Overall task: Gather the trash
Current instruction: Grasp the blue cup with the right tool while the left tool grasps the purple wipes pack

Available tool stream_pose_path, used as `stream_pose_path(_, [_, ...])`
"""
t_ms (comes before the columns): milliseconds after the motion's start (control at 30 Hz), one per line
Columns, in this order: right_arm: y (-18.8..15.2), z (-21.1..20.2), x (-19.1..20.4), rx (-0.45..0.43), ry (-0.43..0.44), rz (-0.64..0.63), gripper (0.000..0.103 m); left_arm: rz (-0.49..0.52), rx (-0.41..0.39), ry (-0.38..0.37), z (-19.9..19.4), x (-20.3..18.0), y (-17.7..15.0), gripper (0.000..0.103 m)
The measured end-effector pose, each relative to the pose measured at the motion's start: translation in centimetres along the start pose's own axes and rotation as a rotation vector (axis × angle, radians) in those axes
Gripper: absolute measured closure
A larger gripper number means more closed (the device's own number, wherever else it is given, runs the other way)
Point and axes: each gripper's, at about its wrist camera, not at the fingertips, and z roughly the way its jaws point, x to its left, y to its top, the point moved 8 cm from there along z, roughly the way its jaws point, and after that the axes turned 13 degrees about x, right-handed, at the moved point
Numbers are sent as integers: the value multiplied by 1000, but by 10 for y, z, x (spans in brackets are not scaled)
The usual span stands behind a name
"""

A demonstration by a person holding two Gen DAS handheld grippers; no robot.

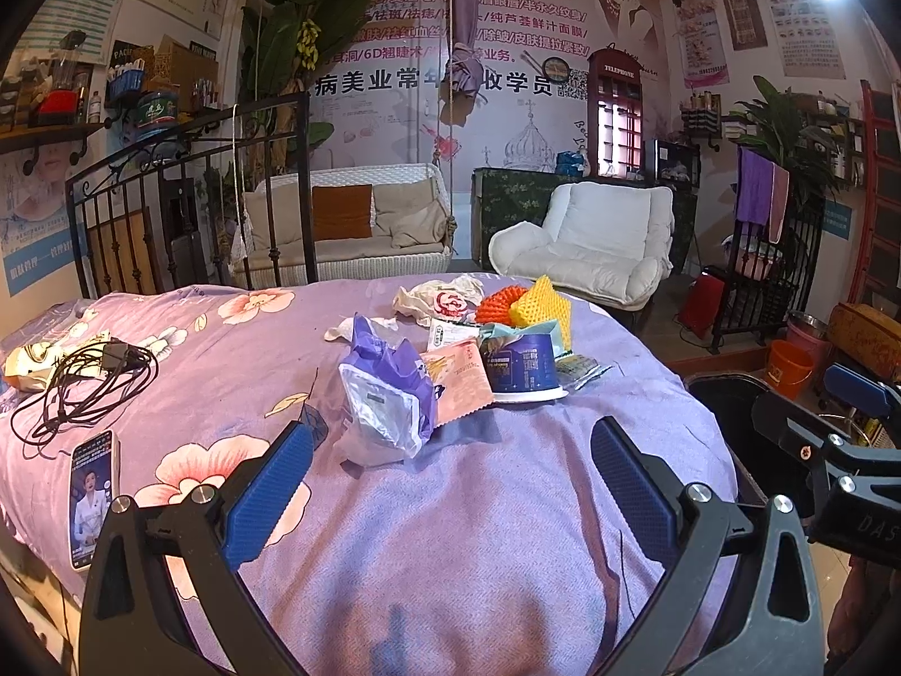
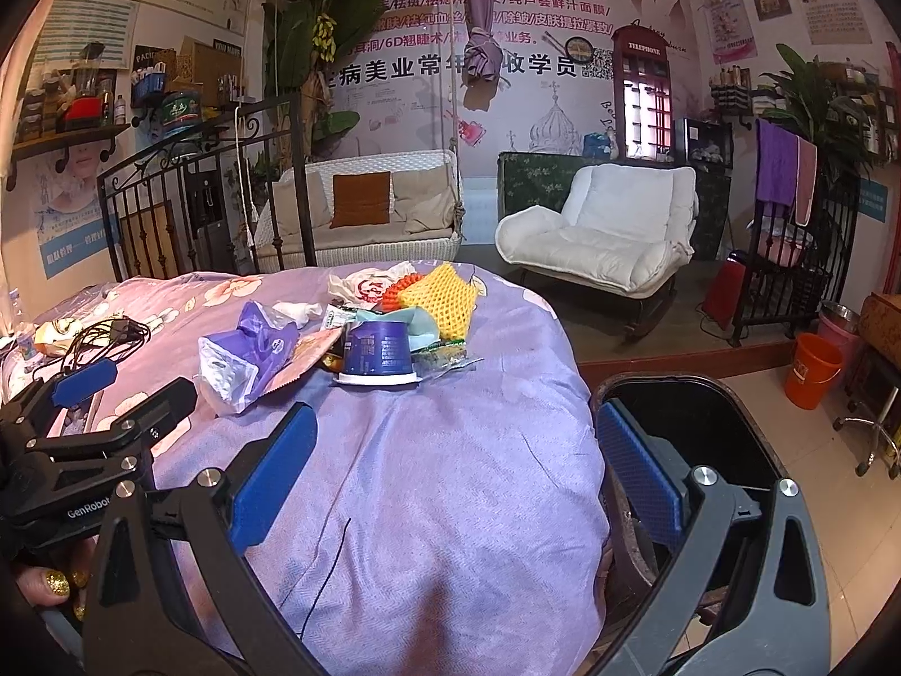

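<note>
Left tool [image 1: 450, 484] and right tool [image 2: 456, 479] both wide open, empty, above the purple bedspread [image 1: 478, 507]; trash pile [image 1: 478, 343] beyond.

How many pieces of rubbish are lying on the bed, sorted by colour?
Purple: 2, bag and cup
Pink: 1, packet
Yellow: 1, foam net
Orange: 1, foam net
White: 2, plastic bag and tissue
Green: 1, wrapper
Total: 8, as far as the pile shows
</note>
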Motion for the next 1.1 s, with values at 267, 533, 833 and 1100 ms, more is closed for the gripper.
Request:
stream_pose_path(267, [-2, 46, 18, 168, 123, -21, 5, -65, 141, -16, 31, 38, -14, 5])
stream_pose_path(533, [10, 79, 36, 250, 158, -86, 5, -131, 200, -61, 63, 62, 14, 5])
stream_pose_path(833, [34, 133, 46, 349, 211, -115, 14, -161, 274, -67, 99, 71, 34, 5])
stream_pose_path(1100, [55, 195, 54, 467, 229, -70, 20, -286, 382, -151, 128, 86, 27, 38])
